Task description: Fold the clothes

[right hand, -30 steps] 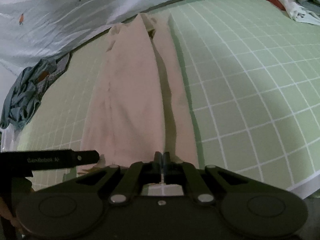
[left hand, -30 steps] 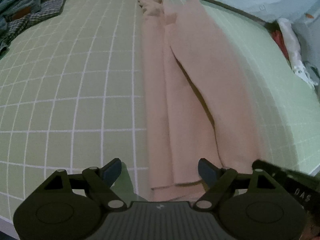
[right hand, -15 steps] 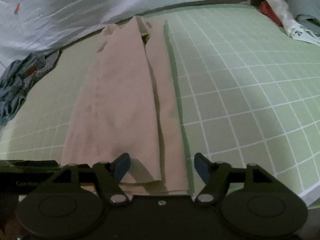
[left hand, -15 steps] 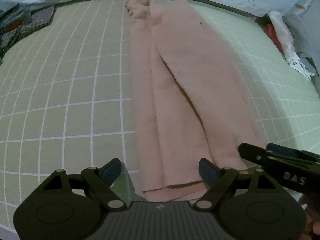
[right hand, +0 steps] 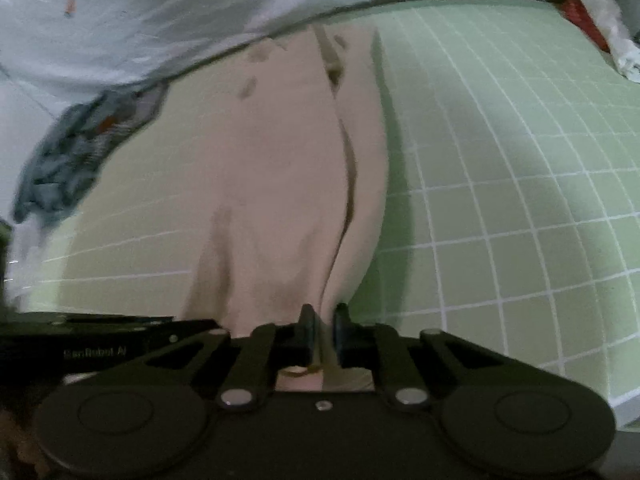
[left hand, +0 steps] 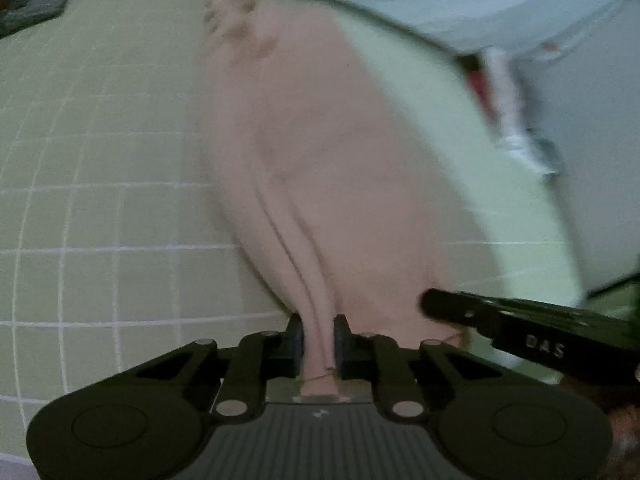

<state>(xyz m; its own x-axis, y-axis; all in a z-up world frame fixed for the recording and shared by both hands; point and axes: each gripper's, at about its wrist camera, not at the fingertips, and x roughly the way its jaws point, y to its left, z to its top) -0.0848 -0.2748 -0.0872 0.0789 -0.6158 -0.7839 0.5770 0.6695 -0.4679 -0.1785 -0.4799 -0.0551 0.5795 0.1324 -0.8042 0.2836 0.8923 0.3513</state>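
Note:
A long pale pink garment point(left hand: 320, 152) lies folded lengthwise on the green grid mat point(left hand: 100, 200), running away from me; it also shows in the right wrist view point(right hand: 280, 184). My left gripper point(left hand: 318, 340) is shut on the garment's near end at its left side, and the cloth rises off the mat into the jaws. My right gripper point(right hand: 322, 332) is shut on the same near end at its right side. The right gripper's body shows in the left wrist view point(left hand: 520, 332). The views are blurred by motion.
A blue-grey pile of clothes point(right hand: 72, 152) lies at the mat's far left. White and red items point(right hand: 600, 28) lie at the far right. A pale patterned sheet point(right hand: 140, 12) hangs behind the mat. The mat's near edge point(right hand: 624, 400) is at the lower right.
Both grippers were open half a second ago over the garment's near end. Both have now closed on it and the end is lifting off the mat.

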